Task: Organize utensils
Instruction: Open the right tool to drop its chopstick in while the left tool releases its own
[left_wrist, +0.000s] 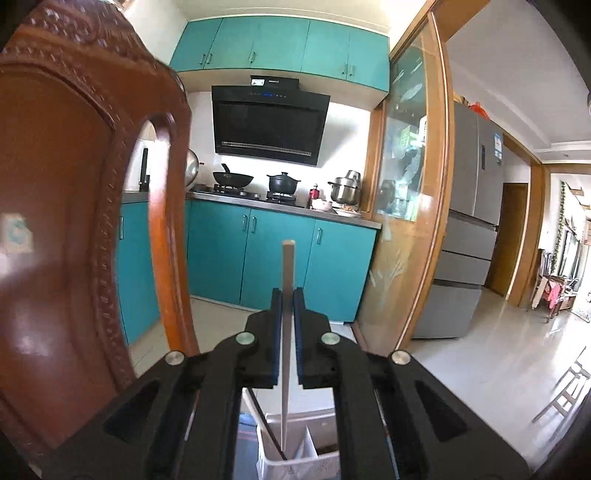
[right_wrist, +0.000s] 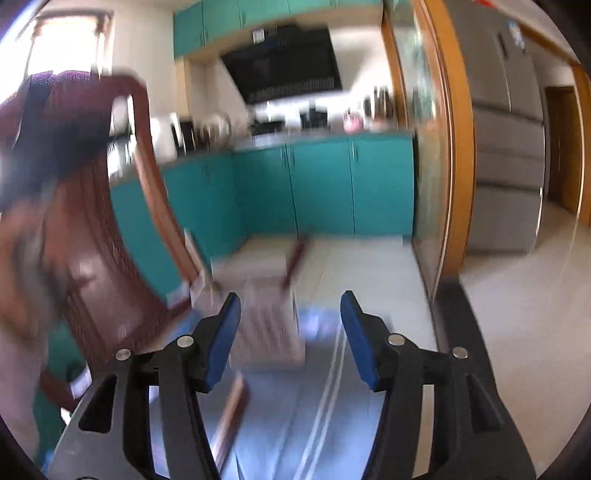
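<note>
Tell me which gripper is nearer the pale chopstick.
Left. The left gripper is shut on the pale chopstick, above the white holder. The right gripper is open, empty, apart from it.

Chair: near left. Counter: far centre, cabinets below; wok left, pot right of it, steel pot furthest right. Hood: above wok and pot. Fridge: far right. Holder: near, below left gripper; chopstick between its jaws, lower end in holder.
</note>
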